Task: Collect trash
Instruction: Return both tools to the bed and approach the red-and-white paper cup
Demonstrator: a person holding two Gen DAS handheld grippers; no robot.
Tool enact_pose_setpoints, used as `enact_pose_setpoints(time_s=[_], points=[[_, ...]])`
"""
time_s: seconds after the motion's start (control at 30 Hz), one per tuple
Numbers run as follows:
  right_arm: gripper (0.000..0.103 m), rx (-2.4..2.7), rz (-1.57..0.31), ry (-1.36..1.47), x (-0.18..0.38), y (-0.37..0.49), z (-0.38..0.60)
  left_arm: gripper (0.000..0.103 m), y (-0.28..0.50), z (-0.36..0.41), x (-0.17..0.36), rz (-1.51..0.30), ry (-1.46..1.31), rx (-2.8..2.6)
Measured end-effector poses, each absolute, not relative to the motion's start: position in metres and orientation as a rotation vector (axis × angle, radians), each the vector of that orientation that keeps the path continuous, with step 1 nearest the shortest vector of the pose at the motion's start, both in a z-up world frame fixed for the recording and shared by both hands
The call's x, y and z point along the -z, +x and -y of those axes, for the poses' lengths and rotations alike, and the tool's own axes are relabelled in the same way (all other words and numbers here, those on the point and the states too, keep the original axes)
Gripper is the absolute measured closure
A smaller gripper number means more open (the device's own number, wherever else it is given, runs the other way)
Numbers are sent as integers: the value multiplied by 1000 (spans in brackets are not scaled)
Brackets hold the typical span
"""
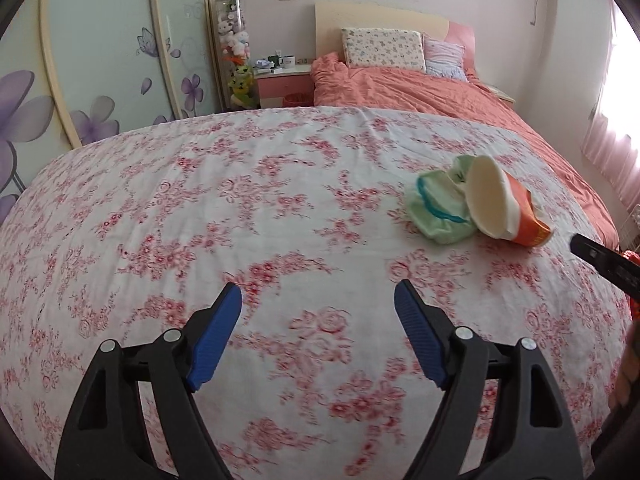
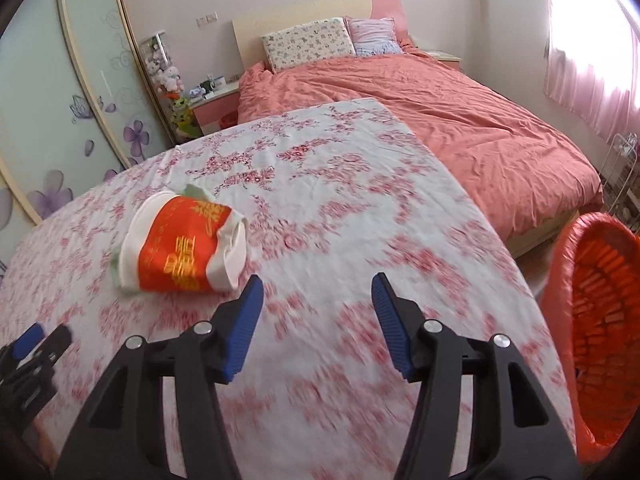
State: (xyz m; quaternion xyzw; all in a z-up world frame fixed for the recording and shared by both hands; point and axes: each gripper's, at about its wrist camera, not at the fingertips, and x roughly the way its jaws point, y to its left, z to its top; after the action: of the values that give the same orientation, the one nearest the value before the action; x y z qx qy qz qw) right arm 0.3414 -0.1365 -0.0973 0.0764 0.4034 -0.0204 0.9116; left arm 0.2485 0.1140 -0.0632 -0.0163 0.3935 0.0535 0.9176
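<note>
An orange and white paper cup (image 1: 500, 208) (image 2: 184, 246) lies on its side on the floral cloth (image 1: 240, 208) (image 2: 328, 208). A crumpled green wrapper (image 1: 436, 208) (image 2: 196, 191) sits against it. My left gripper (image 1: 318, 300) hovers open over bare cloth, below and left of the cup, with nothing between its blue pads. In the right wrist view my right gripper (image 2: 318, 292) is open too, empty, just right of the cup. An orange bin lined with an orange bag (image 2: 596, 320) stands at the right edge of that view.
A bed with a salmon duvet (image 1: 460, 96) (image 2: 460, 120) and two pillows lies beyond the cloth. A pink nightstand (image 1: 282, 84) with mugs stands beside it. Wardrobe doors with purple flowers (image 1: 92, 72) fill the left. Pink curtains (image 2: 588, 64) hang at the right.
</note>
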Motion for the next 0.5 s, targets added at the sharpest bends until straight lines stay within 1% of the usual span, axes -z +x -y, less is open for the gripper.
enact_pose_setpoints(time_s=[0.13,0.2,0.4,0.43,0.47,0.5], points=[[47,5,-843,133,104,351,128,24,251,-127,64,-801,-43,-121],[49,-50,-844,133,105,346,123,19,253,-134,64,-793,-46,-137],[51,-309,-844,121,98,318,95,18,257,-151,67,-792,-83,-164],[49,-316,-832,102,96,315,90,18,257,-153,67,-794,-88,-166],[42,-318,-818,83,93,313,85,18,256,-154,68,-795,-91,-166],[38,-313,-808,73,90,314,82,18,255,-155,67,-796,-95,-165]])
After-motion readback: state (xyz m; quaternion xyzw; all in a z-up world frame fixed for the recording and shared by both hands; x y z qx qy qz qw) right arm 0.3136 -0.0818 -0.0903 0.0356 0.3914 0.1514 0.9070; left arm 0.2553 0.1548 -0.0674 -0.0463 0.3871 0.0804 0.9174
